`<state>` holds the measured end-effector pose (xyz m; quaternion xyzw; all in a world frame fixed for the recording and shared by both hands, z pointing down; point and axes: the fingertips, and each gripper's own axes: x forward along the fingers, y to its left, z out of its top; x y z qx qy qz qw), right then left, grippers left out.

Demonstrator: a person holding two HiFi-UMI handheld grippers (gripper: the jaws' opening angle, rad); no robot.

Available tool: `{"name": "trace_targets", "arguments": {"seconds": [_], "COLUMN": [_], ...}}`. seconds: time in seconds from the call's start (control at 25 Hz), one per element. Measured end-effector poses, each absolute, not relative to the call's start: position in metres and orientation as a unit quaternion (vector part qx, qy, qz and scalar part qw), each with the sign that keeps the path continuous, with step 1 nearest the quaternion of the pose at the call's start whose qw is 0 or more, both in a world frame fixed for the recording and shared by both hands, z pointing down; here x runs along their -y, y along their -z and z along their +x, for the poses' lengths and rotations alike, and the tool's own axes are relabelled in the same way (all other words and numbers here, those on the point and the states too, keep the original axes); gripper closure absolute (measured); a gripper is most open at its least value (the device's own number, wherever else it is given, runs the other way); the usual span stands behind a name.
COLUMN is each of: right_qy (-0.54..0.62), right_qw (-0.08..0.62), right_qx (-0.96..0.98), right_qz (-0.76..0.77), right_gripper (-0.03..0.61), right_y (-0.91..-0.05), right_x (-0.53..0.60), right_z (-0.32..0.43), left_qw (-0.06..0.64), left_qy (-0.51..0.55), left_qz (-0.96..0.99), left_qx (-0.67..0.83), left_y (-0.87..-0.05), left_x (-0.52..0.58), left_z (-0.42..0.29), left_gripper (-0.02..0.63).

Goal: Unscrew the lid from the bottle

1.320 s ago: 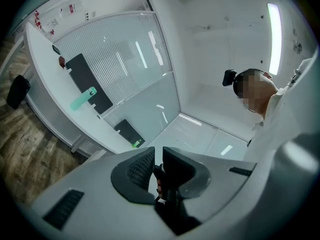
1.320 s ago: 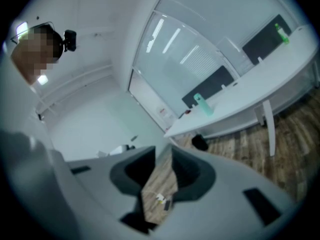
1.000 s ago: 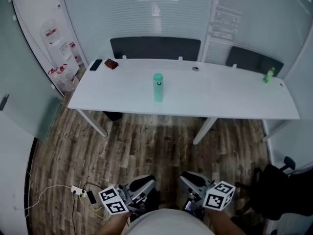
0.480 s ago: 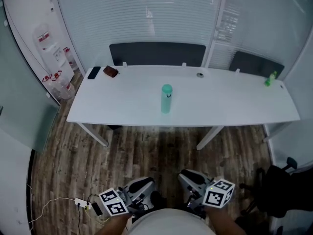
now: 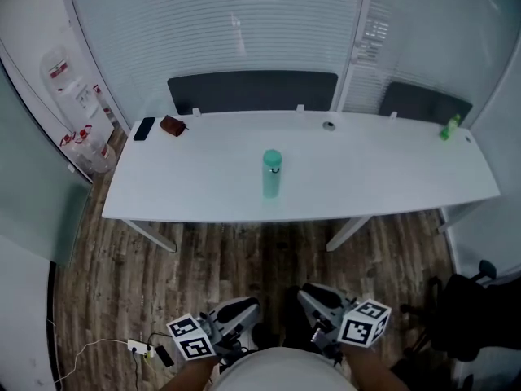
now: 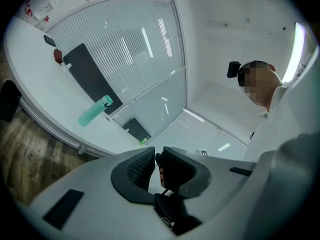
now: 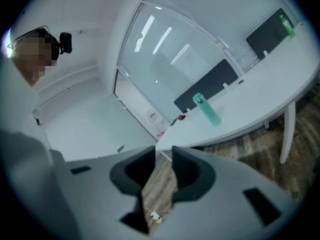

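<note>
- the bottle [image 5: 271,175] is a mint-green, matte cylinder standing upright near the middle of the smooth white counter [image 5: 391,169]; its rounded lid [image 5: 272,159] of the same green is still on.
- from the bottle, a flat black phone [image 5: 144,128] and a small brown pouch [image 5: 172,125] lie toward 10 o'clock, and a small bright-green bottle [image 5: 448,126] stands toward 3 o'clock at the far end.
- the floor [image 5: 244,259] is grey-brown wood plank; a frosted glass wall with fine horizontal slats [image 5: 244,39] runs behind the counter.
- the left gripper [image 5: 242,306] [image 6: 156,154], grey moulded plastic with ribbed pads, has its jaws drawn together with nothing between them.
- the right gripper [image 5: 314,296] [image 7: 164,151] has its jaws slightly apart, only floor showing through the gap.
- both grippers sit at 6 o'clock of the bottle, well apart from it.
- against a second ago, the counter and bottle sit lower in the head view and the floor strip before the grippers is narrower; the jaws look unchanged.
</note>
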<state>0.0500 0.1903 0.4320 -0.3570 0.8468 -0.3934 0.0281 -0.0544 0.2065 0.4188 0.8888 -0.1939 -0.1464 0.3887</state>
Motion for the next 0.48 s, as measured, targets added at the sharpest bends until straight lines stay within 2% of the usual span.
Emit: {"name": "trace_targets", "arguments": {"seconds": [0.48], "right_qy": [0.396], "right_qw": [0.008], "right_qx": [-0.867], "right_qz": [-0.301], "right_gripper": [0.48], "right_y": [-0.435], "right_x": [-0.071], "right_z": [0.078], "left_qw": [0.378], "left_qy": [0.164], "left_qz": [0.878], "left_qx": [0.245], "left_y": [-0.421], "left_x": [-0.099], "left_z": [-0.016], "left_gripper": [0.558]}}
